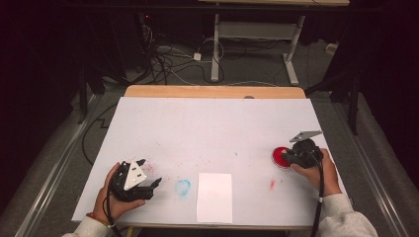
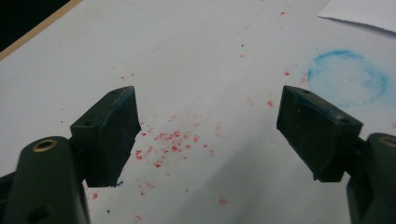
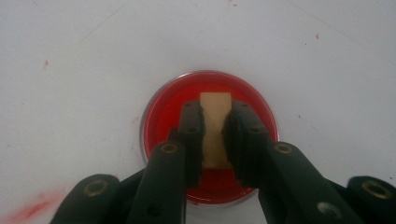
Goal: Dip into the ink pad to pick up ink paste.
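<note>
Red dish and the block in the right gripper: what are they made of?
Dish: looks like clear plastic or glass, its pale rim glossy around a wet-looking red fill, likely ink or paint. Block: probably bare wood, matte tan with a flat square end, clamped in the right gripper.

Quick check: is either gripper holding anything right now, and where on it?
The right gripper clamps a small tan block by its two side faces, over the red dish. The left gripper is open, holding nothing.

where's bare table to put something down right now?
Free: the whole far half of the white table cover, and the stretch between the white paper sheet and the red dish. Taken: near-left by the left gripper and blue ring stain; right by the right gripper holding a tan block over the dish.
</note>
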The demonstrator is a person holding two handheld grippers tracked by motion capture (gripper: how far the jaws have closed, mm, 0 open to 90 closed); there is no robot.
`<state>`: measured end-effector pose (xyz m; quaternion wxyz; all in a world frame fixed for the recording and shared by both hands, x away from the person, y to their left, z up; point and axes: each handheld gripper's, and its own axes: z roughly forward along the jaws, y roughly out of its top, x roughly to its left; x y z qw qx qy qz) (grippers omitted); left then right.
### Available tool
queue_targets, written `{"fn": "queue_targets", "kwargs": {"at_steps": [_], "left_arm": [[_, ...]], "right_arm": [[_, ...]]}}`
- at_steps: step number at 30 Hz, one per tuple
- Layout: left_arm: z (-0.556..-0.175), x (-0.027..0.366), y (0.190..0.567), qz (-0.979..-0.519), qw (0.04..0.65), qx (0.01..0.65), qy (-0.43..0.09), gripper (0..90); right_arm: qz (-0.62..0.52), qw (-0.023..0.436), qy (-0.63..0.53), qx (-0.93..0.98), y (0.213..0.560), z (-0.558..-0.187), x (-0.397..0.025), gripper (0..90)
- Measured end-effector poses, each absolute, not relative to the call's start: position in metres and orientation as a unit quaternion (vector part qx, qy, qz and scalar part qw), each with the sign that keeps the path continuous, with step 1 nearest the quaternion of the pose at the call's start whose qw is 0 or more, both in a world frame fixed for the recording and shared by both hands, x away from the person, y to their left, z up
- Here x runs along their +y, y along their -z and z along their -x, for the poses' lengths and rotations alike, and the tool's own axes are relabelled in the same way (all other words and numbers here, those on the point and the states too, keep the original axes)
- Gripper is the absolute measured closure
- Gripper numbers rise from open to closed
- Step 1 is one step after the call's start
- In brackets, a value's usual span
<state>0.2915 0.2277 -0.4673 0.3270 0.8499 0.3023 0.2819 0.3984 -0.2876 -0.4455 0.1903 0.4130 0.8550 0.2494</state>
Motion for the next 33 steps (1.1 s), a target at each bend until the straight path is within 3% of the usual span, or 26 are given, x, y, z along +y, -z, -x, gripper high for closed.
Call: {"fn": "queue_targets", "kwargs": {"at_steps": [28, 33], "left_arm": [[-0.290, 0.228, 0.466, -0.850, 0.326, 0.299, -0.286, 20.4], [-0.291, 0.227, 0.467, -0.852, 0.324, 0.299, -0.284, 21.1]], "right_arm": [[-0.405, 0.205, -0.251, 0.855, 0.446, -0.395, -0.286, 76.6], [-0.404, 0.220, -0.264, 0.848, 0.433, -0.391, -0.286, 76.7]]}}
